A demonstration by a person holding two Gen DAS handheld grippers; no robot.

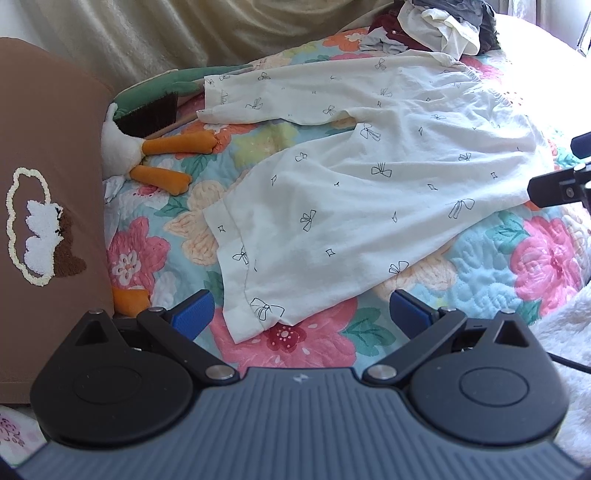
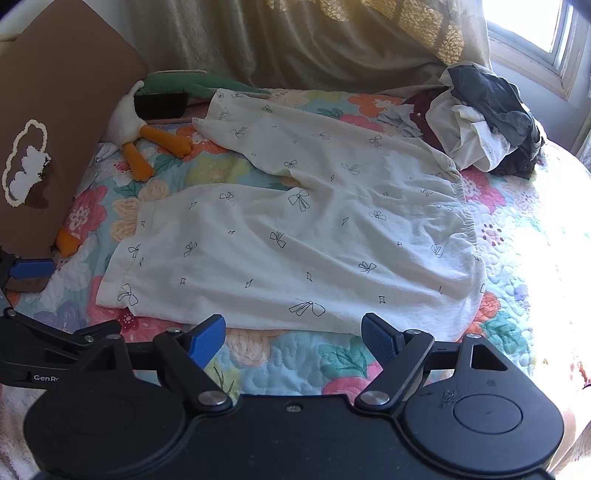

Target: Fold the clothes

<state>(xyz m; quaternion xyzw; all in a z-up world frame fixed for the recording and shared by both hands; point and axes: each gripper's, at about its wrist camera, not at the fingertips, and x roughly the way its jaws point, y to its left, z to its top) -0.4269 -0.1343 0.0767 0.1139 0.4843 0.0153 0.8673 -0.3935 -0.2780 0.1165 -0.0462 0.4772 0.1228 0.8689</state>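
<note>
White pyjama trousers with black bow prints lie spread flat on the floral quilt, legs pointing left, elastic waistband to the right. My left gripper is open and empty, just short of the near leg's hem. My right gripper is open and empty, just before the near edge of the trousers. The right gripper's tip shows at the right edge of the left wrist view; the left gripper shows at the left edge of the right wrist view.
A pile of unfolded clothes sits at the far right of the bed. A plush goose with orange legs lies at the left, beside a brown cushion. A curtain hangs behind.
</note>
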